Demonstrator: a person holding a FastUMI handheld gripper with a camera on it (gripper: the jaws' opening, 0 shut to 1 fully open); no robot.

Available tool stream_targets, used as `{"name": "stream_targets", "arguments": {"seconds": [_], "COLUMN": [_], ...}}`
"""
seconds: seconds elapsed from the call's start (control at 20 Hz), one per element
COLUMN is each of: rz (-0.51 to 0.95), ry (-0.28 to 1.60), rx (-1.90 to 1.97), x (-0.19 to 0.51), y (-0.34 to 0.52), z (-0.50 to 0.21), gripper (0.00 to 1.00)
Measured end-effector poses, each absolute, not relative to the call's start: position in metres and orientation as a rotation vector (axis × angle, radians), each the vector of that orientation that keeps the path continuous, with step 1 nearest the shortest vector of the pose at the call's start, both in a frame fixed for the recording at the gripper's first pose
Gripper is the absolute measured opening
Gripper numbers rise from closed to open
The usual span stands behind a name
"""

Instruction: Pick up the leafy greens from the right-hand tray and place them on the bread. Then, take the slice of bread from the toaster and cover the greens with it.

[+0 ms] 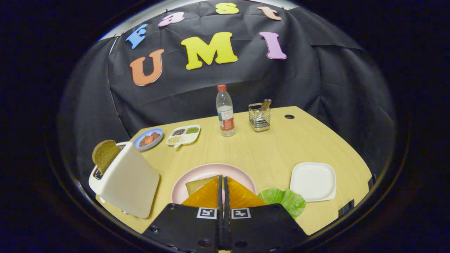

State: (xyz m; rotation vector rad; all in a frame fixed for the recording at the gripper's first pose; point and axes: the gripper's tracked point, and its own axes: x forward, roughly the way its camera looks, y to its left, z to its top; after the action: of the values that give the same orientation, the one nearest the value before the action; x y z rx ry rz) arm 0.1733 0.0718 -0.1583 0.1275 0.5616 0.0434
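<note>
My gripper (pixel 223 182), its orange fingers pressed together on nothing, hung over the round pink plate (pixel 242 175) with its pale bread slice (pixel 198 184). The crinkled green plastic lettuce leaf (pixel 283 200) lay on the wooden table at the fingers' four o'clock, touching the empty white square tray (pixel 313 181). I judged that a closed descent might shove the leaf aside. The brown toast (pixel 104 154) stood in the white toaster (pixel 130 182) at nine o'clock.

Toaster (pixel 128 182) left of plate (pixel 211 172), greens (pixel 284 200) right of plate, tray (pixel 313 181) beyond greens
</note>
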Motion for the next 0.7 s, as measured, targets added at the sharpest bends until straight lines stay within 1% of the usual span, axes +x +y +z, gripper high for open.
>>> {"name": "stream_targets", "arguments": {"seconds": [0.25,0.3,0.35,0.5,0.6,0.65,0.7], "rz": [0.002,-0.007,-0.018,-0.030,-0.049,-0.056,-0.061], "ry": [0.601,0.608,0.627,0.679,0.697,0.707,0.719], "rx": [0.078,0.070,0.057,0.056,0.061,0.052,0.041], "x": [0.154,0.147,0.140,0.125,0.120,0.119,0.115], "y": [0.038,0.028,0.017,-0.002,-0.011,-0.013,-0.013], "z": [-0.181,-0.186,-0.194,-0.216,-0.227,-0.234,-0.240], "gripper": [0.01,0.09,0.34,0.48,0.69,0.78,0.79]}}
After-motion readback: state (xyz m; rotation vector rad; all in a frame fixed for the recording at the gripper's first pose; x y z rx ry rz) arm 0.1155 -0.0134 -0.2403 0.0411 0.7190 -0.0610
